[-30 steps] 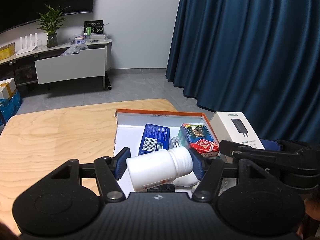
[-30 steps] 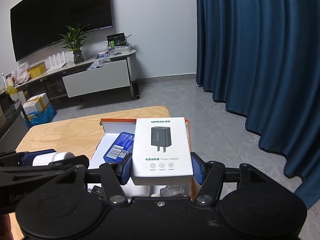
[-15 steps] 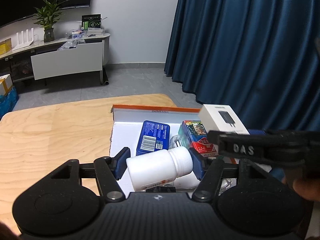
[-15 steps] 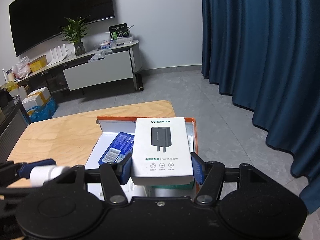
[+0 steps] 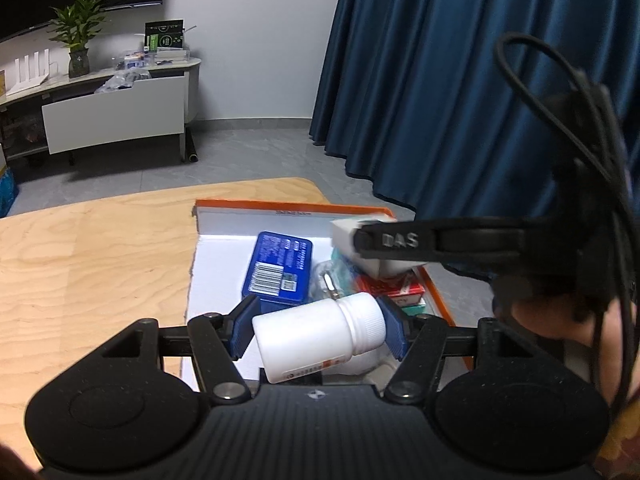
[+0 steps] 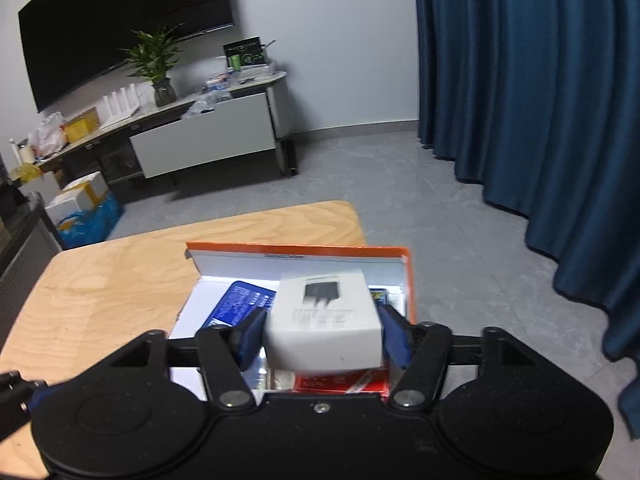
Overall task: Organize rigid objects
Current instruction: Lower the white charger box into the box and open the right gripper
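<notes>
The right tongs (image 6: 323, 334) are opening around a white power-adapter box (image 6: 324, 322), which sits blurred between the blue pads, a sliver of gap showing at each side. Below lies an orange-rimmed open carton (image 6: 408, 280) at the far right corner of the wooden surface (image 6: 112, 292); a blue tin (image 6: 240, 304) and a red pack (image 6: 340, 382) lie inside it. Beyond, dark blue curtains (image 6: 520, 100) hang beside a wall-mounted screen (image 6: 120, 28) and a potted plant (image 6: 156, 64).
</notes>
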Available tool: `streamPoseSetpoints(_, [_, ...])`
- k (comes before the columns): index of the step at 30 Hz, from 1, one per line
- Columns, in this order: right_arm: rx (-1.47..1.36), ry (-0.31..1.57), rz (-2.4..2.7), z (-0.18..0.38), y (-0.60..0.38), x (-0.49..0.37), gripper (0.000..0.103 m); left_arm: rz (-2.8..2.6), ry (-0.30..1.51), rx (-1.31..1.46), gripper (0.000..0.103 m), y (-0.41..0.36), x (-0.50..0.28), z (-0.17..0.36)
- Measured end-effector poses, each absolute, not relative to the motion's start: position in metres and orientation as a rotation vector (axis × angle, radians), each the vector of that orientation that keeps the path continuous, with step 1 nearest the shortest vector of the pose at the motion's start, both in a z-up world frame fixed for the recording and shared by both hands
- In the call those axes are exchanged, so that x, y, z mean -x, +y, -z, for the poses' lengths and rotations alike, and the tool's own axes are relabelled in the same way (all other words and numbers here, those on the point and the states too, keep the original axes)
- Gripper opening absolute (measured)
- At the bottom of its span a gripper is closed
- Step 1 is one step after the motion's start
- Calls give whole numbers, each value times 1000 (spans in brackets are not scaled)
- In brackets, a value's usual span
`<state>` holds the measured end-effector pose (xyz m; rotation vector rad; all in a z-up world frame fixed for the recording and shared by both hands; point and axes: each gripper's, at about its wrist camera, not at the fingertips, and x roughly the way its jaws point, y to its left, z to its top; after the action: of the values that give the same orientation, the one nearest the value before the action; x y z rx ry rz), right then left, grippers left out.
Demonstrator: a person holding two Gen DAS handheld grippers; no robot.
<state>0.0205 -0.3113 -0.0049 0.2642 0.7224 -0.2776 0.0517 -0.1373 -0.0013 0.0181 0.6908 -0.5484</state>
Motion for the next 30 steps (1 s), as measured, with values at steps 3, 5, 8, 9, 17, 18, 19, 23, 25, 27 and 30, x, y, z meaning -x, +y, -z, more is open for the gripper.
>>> streamPoseSetpoints(3, [-256,715,300,2,-313,-16,78,563,693,-23,64,-142,-46,3])
streamPoseSetpoints(5, [-262,687,307,-3,-314,-5,78,573,700,-20,64,-145,-42,6])
streamPoseSetpoints(8, [-255,654,328,-13,-314,13,78,589,709,-24,64,-150,-35,9])
streamPoseSetpoints(9, [-245,648,336,-17,-313,19,78,593,710,-26,64,-152,-32,10])
streamPoseSetpoints(17, [-230,619,355,-32,-305,56,79,598,737,-40,75,-162,-19,14])
streamPoseSetpoints(18, [-226,616,357,-34,-304,59,79,591,731,-38,84,-161,-17,13])
streamPoseSetpoints(19, [-221,611,360,-35,-302,64,79,579,721,-40,88,-159,-15,11])
streamPoseSetpoints(23, [-215,602,379,-38,-296,82,80,519,698,-53,103,-152,-6,-2])
streamPoseSetpoints(25, [-217,593,391,-40,-294,94,80,487,694,-65,103,-148,0,-8])
streamPoseSetpoints(27, [-230,586,394,-42,-294,106,81,461,700,-71,103,-143,5,-13])
streamPoseSetpoints(30, [-239,587,408,-40,-291,123,81,434,709,-65,103,-134,14,-17])
